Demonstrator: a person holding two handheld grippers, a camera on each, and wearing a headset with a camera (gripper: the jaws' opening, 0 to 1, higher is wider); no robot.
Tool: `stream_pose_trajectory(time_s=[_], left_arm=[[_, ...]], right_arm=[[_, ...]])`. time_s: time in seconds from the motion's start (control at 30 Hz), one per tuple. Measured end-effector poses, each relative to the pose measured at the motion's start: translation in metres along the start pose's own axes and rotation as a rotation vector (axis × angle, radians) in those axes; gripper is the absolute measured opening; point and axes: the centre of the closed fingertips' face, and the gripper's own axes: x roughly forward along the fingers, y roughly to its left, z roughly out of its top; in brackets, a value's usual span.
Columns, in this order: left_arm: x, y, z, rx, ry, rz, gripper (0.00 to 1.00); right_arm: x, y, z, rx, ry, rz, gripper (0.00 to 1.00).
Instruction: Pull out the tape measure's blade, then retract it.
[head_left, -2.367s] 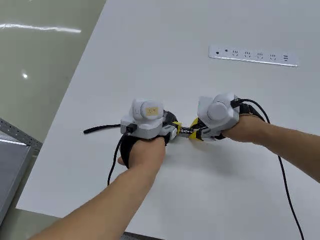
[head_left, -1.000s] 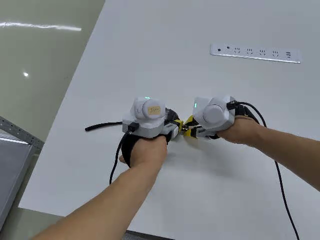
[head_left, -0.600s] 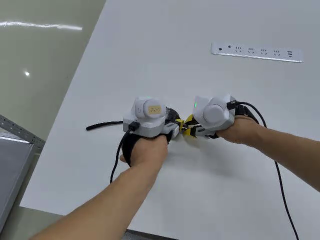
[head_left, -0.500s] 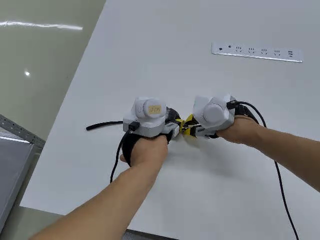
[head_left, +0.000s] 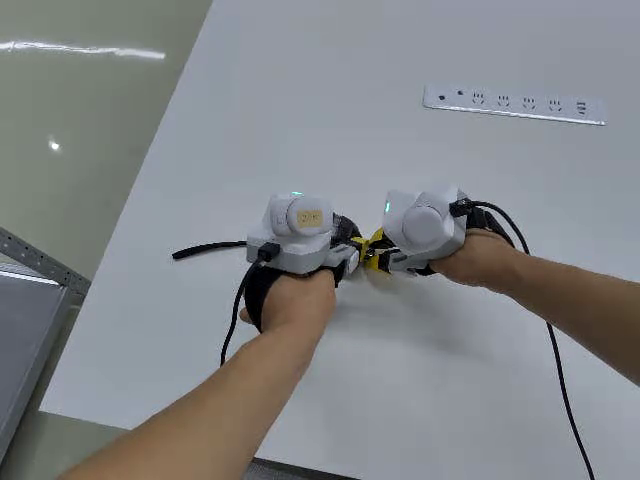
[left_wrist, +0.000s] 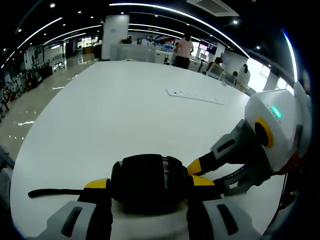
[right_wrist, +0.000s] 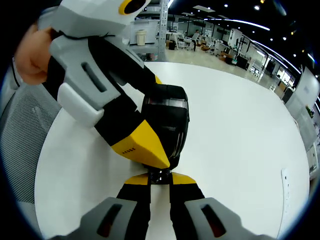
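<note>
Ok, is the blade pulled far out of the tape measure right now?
No, the right gripper grips the blade's tip right up against the tape measure.

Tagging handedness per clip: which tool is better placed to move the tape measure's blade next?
Right, likely. The right tool is shut on the blade end at the mouth of the tape measure, free to draw away. The left tool clamps its case, so it serves as anchor.

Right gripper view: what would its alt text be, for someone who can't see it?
A black tape measure is clamped by the left gripper, which reaches in from the upper left over a white table. The right gripper rises from the bottom, its yellow-tipped jaws pinched on the blade tip at the case's mouth.
</note>
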Motion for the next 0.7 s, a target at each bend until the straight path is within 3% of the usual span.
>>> stream_pose_trajectory(time_s=[0.37,0.47,0.7], left_arm=[[0.0005,-0.0003,0.0003,-0.001,0.000,0.000,0.57],[0.0009,-0.0006,0.0007,0.000,0.000,0.001,0.57],[0.0010,-0.0008,0.0010,0.001,0.002,0.001,0.57]], right_arm=[[0.0007,-0.0007,0.0008,-0.001,0.015,-0.006,0.13],[0.0005,0.0008,0.0019,-0.050,0.031,-0.012,0.14],[0.0006,0.0001,0.0014,-0.051,0.016,-0.005,0.14]])
